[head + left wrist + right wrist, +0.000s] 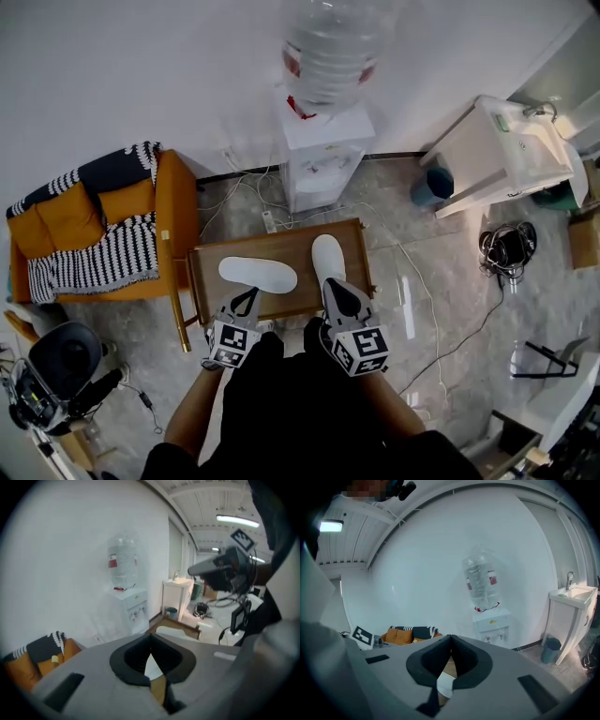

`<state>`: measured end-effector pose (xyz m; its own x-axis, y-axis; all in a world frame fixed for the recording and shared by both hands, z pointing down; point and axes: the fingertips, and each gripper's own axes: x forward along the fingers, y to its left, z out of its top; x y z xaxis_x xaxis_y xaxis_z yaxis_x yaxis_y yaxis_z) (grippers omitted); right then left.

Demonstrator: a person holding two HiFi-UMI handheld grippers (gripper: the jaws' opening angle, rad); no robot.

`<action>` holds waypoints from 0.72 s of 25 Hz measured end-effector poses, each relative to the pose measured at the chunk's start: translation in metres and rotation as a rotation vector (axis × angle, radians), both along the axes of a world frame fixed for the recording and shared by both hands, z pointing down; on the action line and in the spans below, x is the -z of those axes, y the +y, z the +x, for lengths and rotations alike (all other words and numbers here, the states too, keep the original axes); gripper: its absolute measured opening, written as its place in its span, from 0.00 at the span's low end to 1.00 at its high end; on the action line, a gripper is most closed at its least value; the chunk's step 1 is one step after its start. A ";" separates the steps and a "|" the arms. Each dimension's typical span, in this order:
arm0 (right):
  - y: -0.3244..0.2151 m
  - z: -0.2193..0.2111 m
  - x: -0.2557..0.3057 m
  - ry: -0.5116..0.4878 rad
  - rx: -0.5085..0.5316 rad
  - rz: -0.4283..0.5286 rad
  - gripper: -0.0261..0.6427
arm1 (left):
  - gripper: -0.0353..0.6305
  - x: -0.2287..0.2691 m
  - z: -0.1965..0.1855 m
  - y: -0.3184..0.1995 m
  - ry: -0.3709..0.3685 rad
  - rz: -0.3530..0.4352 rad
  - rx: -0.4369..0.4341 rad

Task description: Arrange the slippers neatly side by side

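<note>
At the left of the head view we see an orange sofa (173,216) with a black-and-white striped blanket (94,262) draped over it. Just right of it, in the middle of the frame, stands a low wooden worktop (300,248) carrying both white slippers. The left slipper (258,275) lies crosswise on the worktop's left half, its length running left to right. Below it, at the near edge, the left gripper (246,298) has its jaws pressed together with nothing between them. The right slipper (328,255) lies lengthwise on the right half, pointing toward the top of the frame, so the two slippers sit at right angles with a gap of bare wood between them. The right gripper (336,289) is over the near end of that slipper, its jaws also closed and empty; we cannot tell whether it touches the slipper. Above the worktop a water dispenser (323,159) stands against the wall, with a blue bin (433,185) and a white sink (511,150) at the upper right.
</note>
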<state>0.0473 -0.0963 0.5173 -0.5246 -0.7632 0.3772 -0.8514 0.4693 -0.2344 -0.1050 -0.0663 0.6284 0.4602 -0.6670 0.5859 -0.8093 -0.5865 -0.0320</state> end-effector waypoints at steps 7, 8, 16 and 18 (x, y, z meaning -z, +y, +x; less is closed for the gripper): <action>0.001 -0.001 -0.002 0.004 0.013 -0.012 0.06 | 0.19 -0.097 -0.007 0.003 -0.211 -0.198 -0.216; 0.001 0.000 -0.002 0.004 0.010 -0.015 0.06 | 0.22 -0.104 -0.007 0.003 -0.229 -0.217 -0.240; 0.002 0.009 -0.012 0.005 -0.013 -0.046 0.06 | 0.24 -0.160 -0.003 -0.002 -0.399 -0.275 -0.420; 0.002 0.012 -0.014 0.008 -0.017 -0.054 0.06 | 0.24 -0.173 -0.002 0.000 -0.416 -0.303 -0.448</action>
